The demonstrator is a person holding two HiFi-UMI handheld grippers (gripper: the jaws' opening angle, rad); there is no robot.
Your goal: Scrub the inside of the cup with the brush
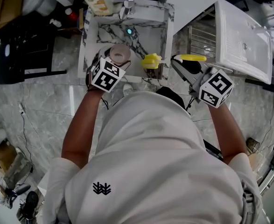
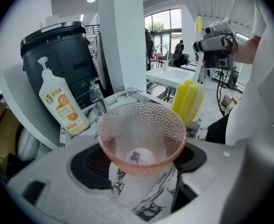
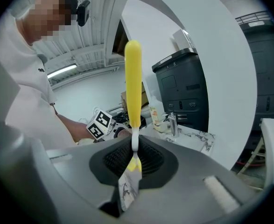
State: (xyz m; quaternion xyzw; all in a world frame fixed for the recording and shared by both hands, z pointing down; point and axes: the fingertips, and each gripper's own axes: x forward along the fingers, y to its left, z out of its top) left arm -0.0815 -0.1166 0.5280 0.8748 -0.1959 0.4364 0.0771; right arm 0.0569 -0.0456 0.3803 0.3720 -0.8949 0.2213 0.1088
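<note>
1 overhead, 2 close views; sink (image 1: 153, 36) shared.

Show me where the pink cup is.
Head view, left of centre: the cup is held in the left gripper over the marble sink, beside the yellow brush.

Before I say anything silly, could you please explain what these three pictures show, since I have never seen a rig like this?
There is no robot here: a person stands at a marbled sink with a hand-held gripper in each hand. The head view looks down from a camera on their head. The other two views come from cameras riding on the grippers, looking along the jaws. The left gripper is closed on a pink dimpled cup. The right gripper is closed on a brush with a yellow handle; its sponge head hangs beside the cup, not in it. A soap bottle stands by the tap.
</note>
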